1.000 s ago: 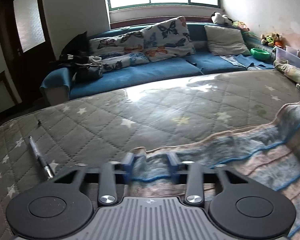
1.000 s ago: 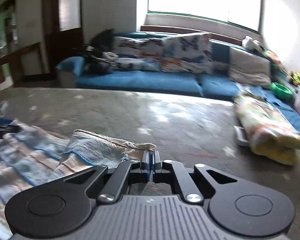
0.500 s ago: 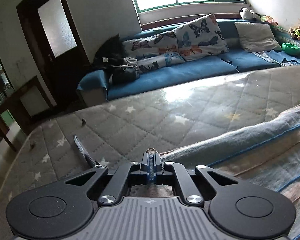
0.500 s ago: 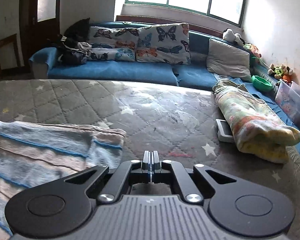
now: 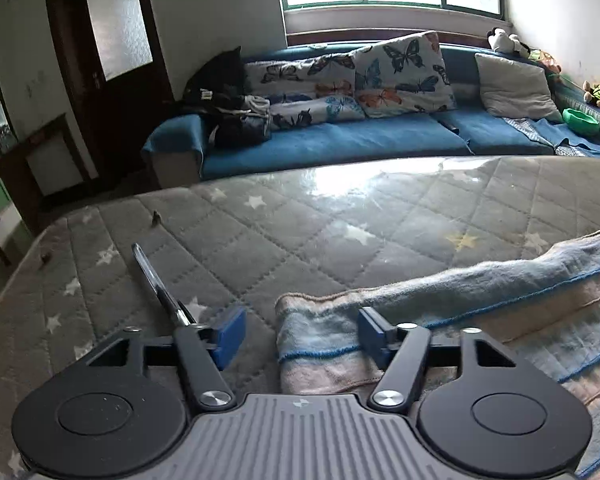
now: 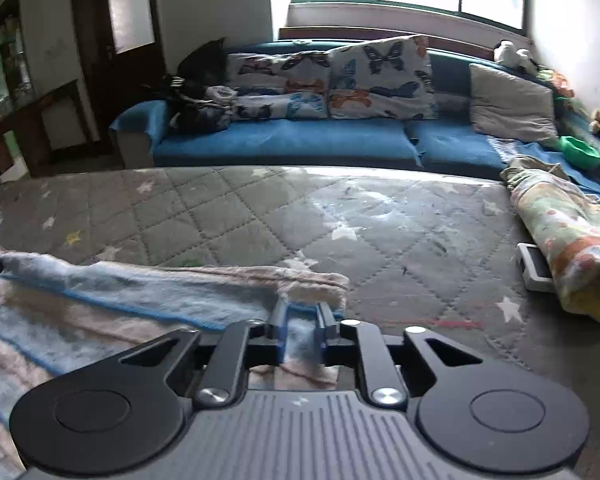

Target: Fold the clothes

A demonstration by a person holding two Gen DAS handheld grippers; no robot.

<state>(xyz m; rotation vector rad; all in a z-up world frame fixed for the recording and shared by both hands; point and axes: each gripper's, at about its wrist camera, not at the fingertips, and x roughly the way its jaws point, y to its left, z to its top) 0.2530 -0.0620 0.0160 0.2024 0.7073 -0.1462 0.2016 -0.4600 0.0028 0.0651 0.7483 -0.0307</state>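
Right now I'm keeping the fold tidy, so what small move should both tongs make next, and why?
Probably draw both back off the towel. The left tongs are opening with its corner loose between them; the right tongs are opening over the other corner. The towel lies doubled on the mattress, so this fold looks set; pulling straight back should avoid dragging it.

Each tool is alike. The left gripper [image 5: 300, 334] has a grey ribbed body with a small pale mark at its front edge, flanked by two black round housings, each with a raised disc on top. Two black link arms run forward from silver screws to blue fingers [image 5: 230, 334], with smaller silver screws near the tips. The right gripper [image 6: 302, 330] shows the same grey ribs, black discs, silver screws and blue fingers [image 6: 278, 326].
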